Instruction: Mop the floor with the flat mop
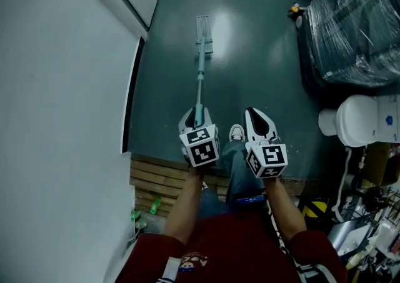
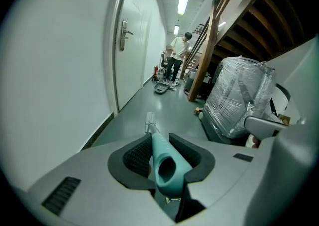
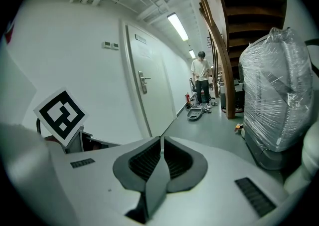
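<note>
Between the jaws of the left gripper [image 2: 160, 141] sits the mop handle [image 2: 167, 167], pinched, the right gripper [image 3: 162, 142] pressed together and empty, the mop head [image 1: 204, 27] on the floor [image 1: 262, 69] ahead, so a stroke seems under way, next needing a steady push.

the mop handle [image 1: 199, 85] disappears under the left tool [image 1: 196, 115], and the wrapped bundle [image 1: 356, 25] runs off-frame.
</note>
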`<state>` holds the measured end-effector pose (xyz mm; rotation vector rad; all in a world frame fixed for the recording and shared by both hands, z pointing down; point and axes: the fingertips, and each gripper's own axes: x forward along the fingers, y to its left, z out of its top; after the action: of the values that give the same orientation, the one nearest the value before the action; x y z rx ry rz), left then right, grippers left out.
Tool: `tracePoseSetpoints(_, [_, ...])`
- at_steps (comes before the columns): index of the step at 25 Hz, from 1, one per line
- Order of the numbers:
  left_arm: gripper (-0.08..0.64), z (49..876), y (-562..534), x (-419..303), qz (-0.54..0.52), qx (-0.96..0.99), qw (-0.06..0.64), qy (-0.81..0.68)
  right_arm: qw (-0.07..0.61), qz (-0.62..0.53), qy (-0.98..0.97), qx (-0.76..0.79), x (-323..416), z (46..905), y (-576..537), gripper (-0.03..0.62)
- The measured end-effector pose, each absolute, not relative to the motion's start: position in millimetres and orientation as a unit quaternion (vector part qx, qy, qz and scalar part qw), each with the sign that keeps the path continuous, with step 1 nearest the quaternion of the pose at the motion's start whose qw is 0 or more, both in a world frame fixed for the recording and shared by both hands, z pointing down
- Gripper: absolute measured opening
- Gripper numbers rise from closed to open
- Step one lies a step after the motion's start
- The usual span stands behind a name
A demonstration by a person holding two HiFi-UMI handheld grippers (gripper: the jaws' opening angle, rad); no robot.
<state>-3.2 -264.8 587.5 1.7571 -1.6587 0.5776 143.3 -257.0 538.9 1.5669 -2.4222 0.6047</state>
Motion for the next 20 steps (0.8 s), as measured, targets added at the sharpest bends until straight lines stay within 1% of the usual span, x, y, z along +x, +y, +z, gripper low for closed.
tracePoseSetpoints(11, [0.124, 598, -311, 13, 0.222, 0.666, 0.323, -0.635, 0.106, 0.216, -0.808, 0.537, 166, 554, -290, 0.020])
tracePoseSetpoints(20, [0.124, 603, -322, 17, 0.221, 0.664, 0.322, -0.637, 0.106, 0.216, -0.809, 0.537, 172, 560, -296, 0.020])
